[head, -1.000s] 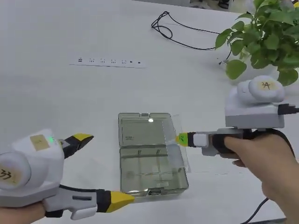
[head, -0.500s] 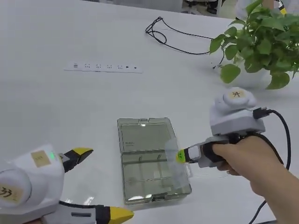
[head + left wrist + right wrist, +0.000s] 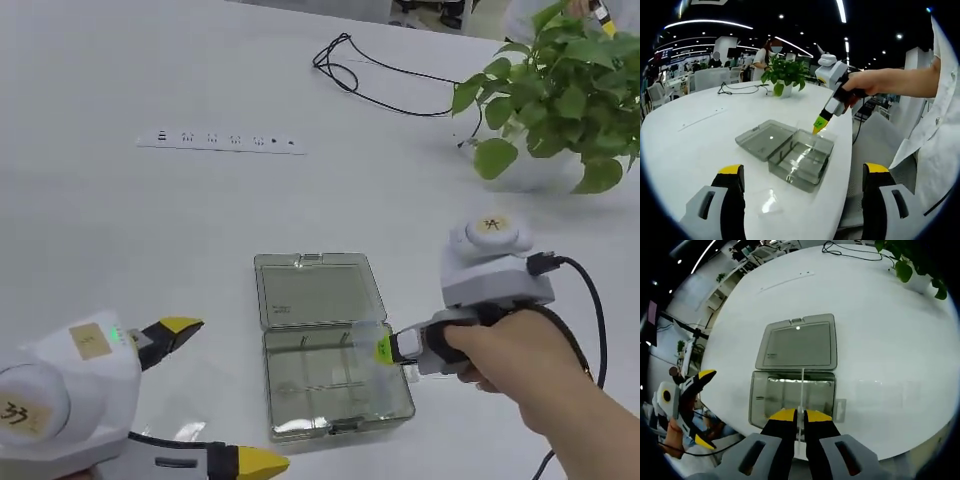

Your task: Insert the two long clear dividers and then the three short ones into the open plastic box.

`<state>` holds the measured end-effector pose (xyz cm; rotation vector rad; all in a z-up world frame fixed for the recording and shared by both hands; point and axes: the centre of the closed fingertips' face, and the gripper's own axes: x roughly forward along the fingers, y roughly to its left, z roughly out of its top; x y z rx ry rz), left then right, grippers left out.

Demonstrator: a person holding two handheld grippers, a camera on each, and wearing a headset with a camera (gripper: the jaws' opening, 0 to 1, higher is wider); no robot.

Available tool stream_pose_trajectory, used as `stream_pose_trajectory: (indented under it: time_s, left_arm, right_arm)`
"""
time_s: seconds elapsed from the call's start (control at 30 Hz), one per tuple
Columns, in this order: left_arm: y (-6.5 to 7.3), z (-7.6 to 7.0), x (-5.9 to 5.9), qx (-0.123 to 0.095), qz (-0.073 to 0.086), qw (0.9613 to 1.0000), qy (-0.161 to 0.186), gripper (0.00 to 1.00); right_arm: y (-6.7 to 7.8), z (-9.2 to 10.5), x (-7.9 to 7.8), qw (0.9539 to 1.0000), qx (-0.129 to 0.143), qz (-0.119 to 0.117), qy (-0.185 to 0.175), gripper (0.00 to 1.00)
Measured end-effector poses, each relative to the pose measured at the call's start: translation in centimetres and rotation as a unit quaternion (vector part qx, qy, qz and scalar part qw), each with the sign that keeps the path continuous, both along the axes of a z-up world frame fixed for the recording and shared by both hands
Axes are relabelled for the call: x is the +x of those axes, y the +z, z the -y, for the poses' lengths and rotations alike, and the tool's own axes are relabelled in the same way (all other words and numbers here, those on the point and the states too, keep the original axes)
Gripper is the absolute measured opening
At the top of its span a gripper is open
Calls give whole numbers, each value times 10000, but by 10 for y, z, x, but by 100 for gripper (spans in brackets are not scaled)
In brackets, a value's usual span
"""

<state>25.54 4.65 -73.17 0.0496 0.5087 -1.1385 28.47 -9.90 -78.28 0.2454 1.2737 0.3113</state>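
A: Tint of box [image 3: 318, 292]?
B: Smoky grey, see-through. Held divider [image 3: 802, 382] clear, colourless.
A: And the tools?
B: Same on left gripper [image 3: 222, 393] and right gripper [image 3: 385, 349]: yellow tips, black jaws, pale grey bodies.
A: Surroundings?
B: White table [image 3: 120, 230], white power strip [image 3: 220, 141], green plant [image 3: 550, 90], black cable [image 3: 390, 75].

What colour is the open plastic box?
Translucent smoky grey-green plastic box, clearest in the right gripper view.

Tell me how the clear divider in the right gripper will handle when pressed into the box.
Probably light: the divider is a thin clear sheet. Pinched at one end it looks straight, so likely fairly stiff. Smooth plastic, so it may slip in the right gripper.
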Motion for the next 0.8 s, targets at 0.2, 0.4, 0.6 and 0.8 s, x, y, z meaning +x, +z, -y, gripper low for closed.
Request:
stream_pose_trajectory:
  time_s: [0.2, 0.4, 0.6, 0.8]
  left_arm:
    - [-2, 0, 0, -5, -22, 10000, -6, 100]
    - [-3, 1, 0, -16, -46, 10000, -18, 100]
    - [-4, 3, 0, -39, -70, 10000, -34, 100]
    - [-6, 4, -1, -46, -83, 9999, -42, 100]
  right_arm:
    - [-8, 1, -1, 10000, -6, -47, -50, 6]
    - [-11, 1, -1, 9999, -5, -56, -85, 6]
    - [-16, 1, -1, 9999, -18, -76, -85, 6]
    - [-18, 2, -2, 9999, -52, -106, -75, 6]
